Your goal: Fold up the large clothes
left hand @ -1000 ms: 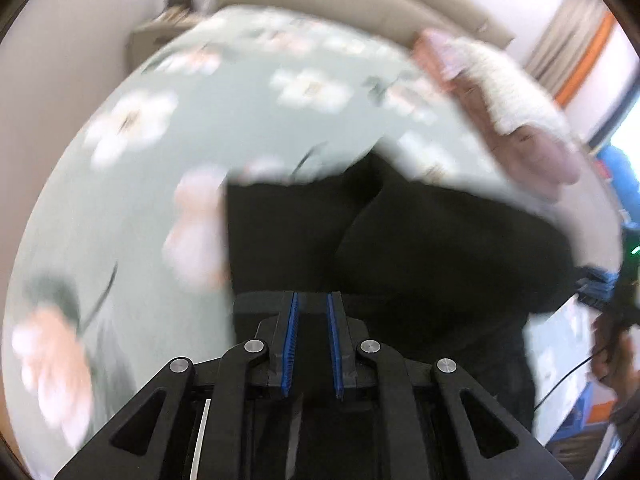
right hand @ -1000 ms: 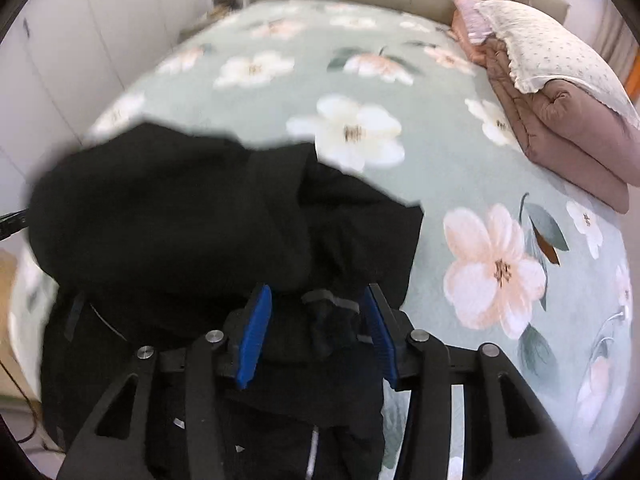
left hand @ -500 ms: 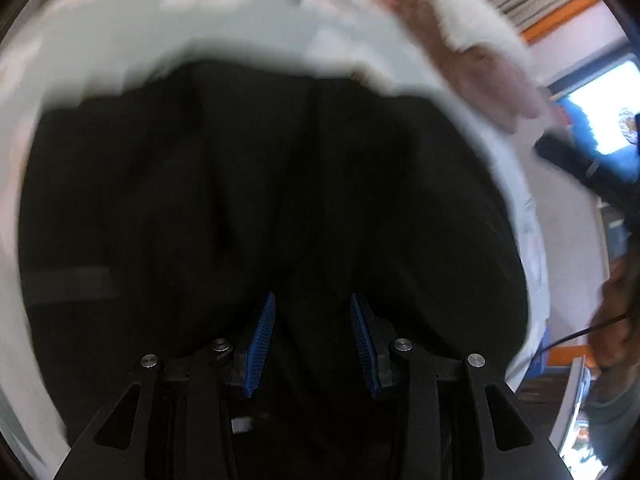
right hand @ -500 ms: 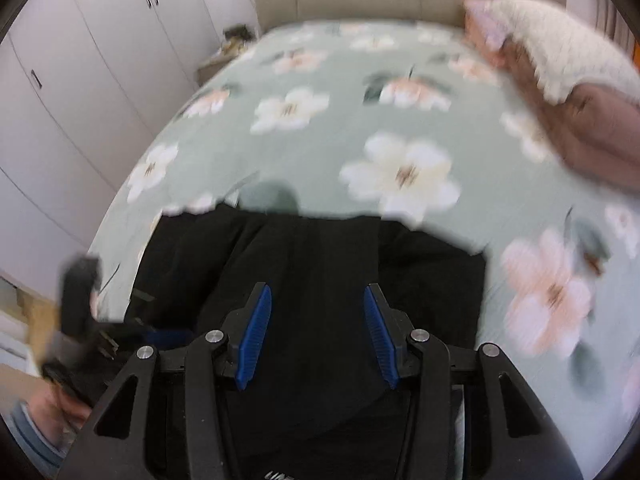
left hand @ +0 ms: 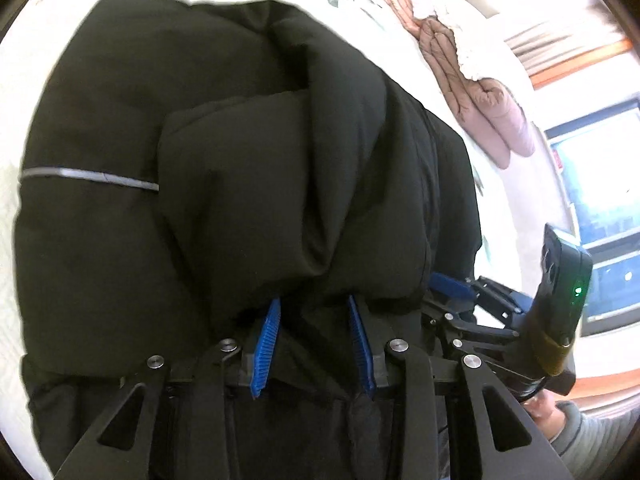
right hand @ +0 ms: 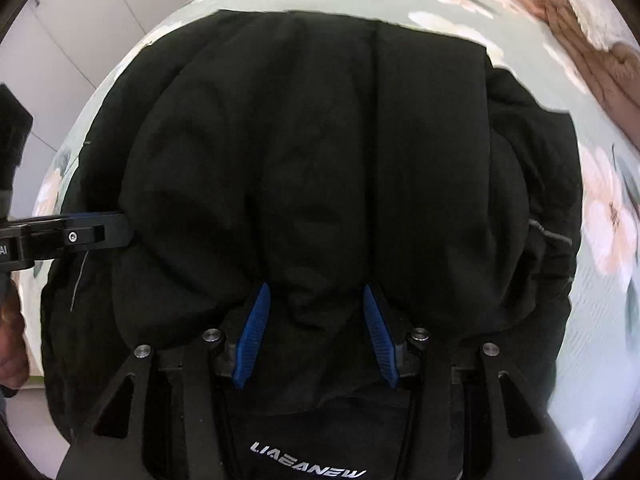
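Observation:
A big black padded jacket (left hand: 240, 152) lies bunched in thick folds on the flowered bed and fills both views (right hand: 320, 152). It has a thin grey reflective stripe (left hand: 88, 176) on its left side. My left gripper (left hand: 314, 312) is open, its blue pads against the near edge of a fold. My right gripper (right hand: 314, 300) is open too, its blue fingertips tucked under the near fold. The right gripper also shows at the right of the left wrist view (left hand: 472, 296), and the left gripper at the left of the right wrist view (right hand: 80, 236).
The mint green bedspread with flowers (right hand: 608, 216) surrounds the jacket. A pink quilt and white pillow (left hand: 476, 80) are stacked at the far right of the bed. White wardrobe doors (right hand: 80, 40) stand to the left. A window (left hand: 600, 216) is at the right.
Both grippers have moved down and in close to the jacket. The left gripper went from shut to open. The jacket is now folded over into a thicker bundle.

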The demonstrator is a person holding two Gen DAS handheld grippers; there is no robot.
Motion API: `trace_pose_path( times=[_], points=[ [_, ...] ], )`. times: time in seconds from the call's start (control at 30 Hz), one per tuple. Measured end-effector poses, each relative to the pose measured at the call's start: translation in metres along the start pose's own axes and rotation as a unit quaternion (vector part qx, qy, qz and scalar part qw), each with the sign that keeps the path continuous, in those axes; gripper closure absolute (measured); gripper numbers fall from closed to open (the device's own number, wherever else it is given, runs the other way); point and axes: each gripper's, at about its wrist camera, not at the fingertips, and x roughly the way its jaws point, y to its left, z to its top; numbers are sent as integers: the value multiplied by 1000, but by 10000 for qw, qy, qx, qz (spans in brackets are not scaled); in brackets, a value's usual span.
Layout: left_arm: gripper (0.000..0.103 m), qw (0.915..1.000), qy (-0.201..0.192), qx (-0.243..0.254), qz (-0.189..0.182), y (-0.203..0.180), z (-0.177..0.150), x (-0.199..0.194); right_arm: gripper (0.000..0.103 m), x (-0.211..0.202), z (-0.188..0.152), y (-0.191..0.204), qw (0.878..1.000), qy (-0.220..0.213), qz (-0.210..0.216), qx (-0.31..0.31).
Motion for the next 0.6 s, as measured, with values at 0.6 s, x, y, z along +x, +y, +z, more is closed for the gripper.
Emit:
trace_pose_path(
  times=[0.6],
  points=[
    [60, 9918, -444, 140, 1187, 7, 9, -28, 53, -52, -39, 1, 9997, 6, 75, 218]
  ],
)
